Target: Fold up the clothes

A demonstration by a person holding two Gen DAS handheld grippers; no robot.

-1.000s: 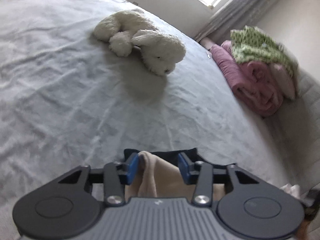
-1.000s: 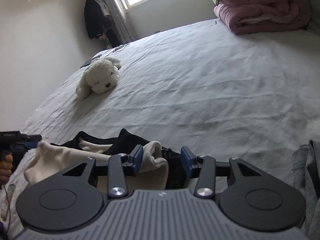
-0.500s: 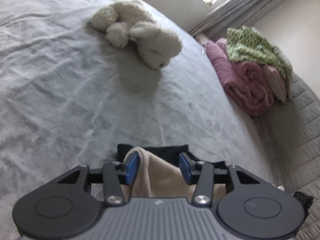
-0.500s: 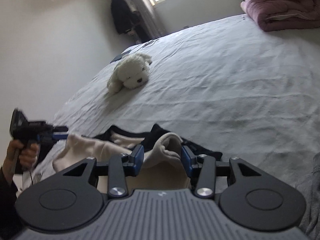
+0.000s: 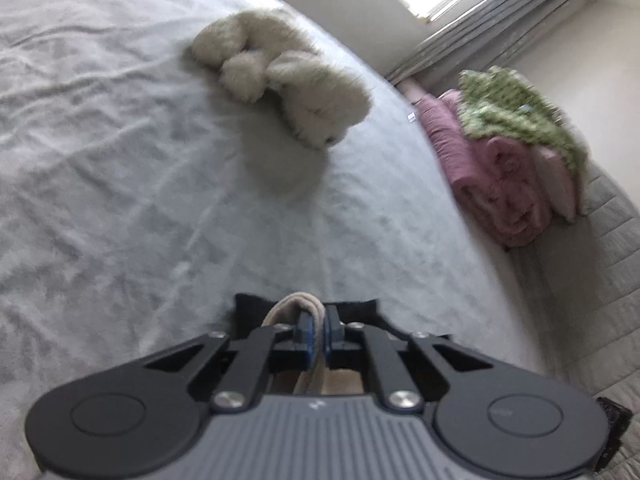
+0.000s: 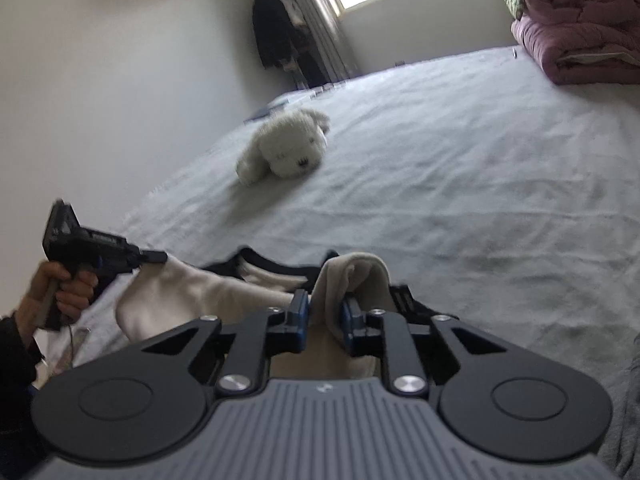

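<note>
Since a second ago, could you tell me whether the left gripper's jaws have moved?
Yes. The left gripper has closed its jaws inward onto the cream garment, which lies on the grey bedsheet.

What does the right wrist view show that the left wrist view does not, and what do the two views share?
Only the right wrist view: the person's left hand holding the left tongs at the cream garment's far end, dark clothes hanging by the window, and the right tongs closing on a fold of the garment.

Only the left wrist view: the left tongs' pads shut on a cream fold, seen close up.

Both: the plush dog, the pink bedding with the green blanket, and the grey bed sheet.
</note>
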